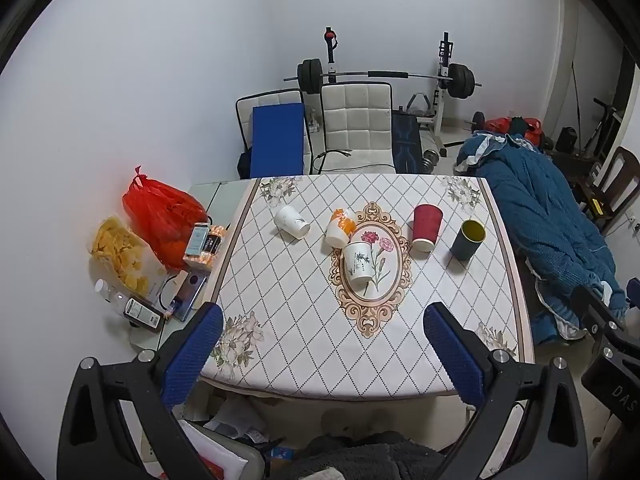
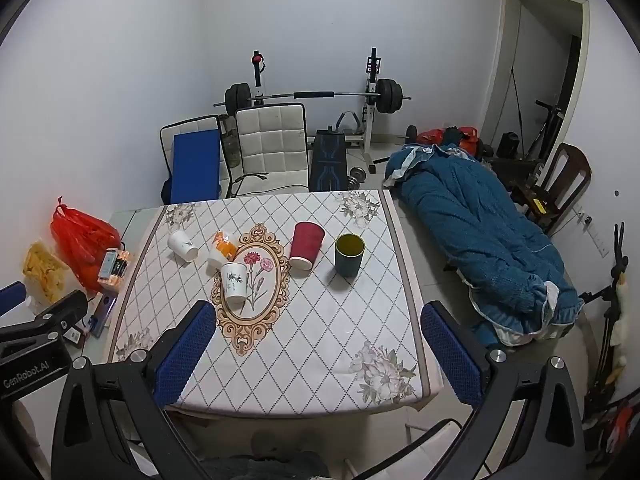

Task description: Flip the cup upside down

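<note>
**Five cups on the patterned surface, both tongs held apart above the near edge**

The left tongs (image 1: 324, 356) hang over the near edge of the surface (image 1: 304, 344), their blue-padded fingers (image 1: 192, 356) spread wide and holding nothing. The right tongs (image 2: 320, 356) are likewise apart and empty, over the near edge of the same diamond-patterned cloth.

Five cups stand in a loose row across the far half of the surface. A dark green cylindrical cup with a yellow-green inside (image 1: 468, 239) stands upright, mouth up, closest to the right edge. Just beside it, toward the centre, a dark red ribbed paper cup (image 1: 426, 227) stands inverted, wide rim on the cloth. On the oval flower medallion in the middle, a white cup with a leaf print (image 1: 357, 261) is upside down. Touching or almost touching its far side, an orange-and-white paper cup (image 1: 340, 227) is also inverted. A white paper cup with small dark marks (image 1: 292, 221) stands inverted toward the left edge, apart from the others.

A red plastic bag (image 1: 160, 216) sits beyond the left edge of the cloth.
</note>
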Motion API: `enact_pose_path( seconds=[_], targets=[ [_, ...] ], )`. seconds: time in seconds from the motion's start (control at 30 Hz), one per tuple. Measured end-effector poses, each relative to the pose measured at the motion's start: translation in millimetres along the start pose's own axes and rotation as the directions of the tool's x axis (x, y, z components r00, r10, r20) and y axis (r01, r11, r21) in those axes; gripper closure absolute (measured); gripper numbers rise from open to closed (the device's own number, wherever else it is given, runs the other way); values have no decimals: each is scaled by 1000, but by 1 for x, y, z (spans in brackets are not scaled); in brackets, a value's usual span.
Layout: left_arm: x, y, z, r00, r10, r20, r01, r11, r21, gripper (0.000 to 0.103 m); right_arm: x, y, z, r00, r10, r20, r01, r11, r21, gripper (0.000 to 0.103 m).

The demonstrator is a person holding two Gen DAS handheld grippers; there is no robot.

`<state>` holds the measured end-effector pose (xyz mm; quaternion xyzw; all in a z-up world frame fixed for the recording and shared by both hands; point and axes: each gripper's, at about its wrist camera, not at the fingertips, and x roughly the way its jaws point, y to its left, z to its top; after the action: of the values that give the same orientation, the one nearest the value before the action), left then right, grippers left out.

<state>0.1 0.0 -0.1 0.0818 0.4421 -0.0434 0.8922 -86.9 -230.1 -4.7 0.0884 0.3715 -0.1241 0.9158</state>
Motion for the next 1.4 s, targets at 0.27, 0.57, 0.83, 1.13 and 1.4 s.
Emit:
enact_pose_path(
  seconds=[0.27,0.57,0.83,1.13,1.4],
  targets=[
    [0,1,2,1000,-1,3,1,1000,1,0,-1,1,-1,1000,-7,2,7,1000,-6,0],
    [1,-8,6,1000,-3,8,3,1000,-3,0,1,-1,0,1000,-2,-6,2,1000,-1,0],
    [0,-7,13,1000,-10,19,9,1000,3,0,3,7,8,1000,-3,-5,3,1000,3,0],
    [3,-5,13,999,-24,28,23,1000,12,0,3,1,13,1000,-11,4,11,1000,23,0],
    [3,-3,13,999,-31,34,31,999,14,0,3,1,14,1000,-15,7,14,1000,23,0]
  ],
)
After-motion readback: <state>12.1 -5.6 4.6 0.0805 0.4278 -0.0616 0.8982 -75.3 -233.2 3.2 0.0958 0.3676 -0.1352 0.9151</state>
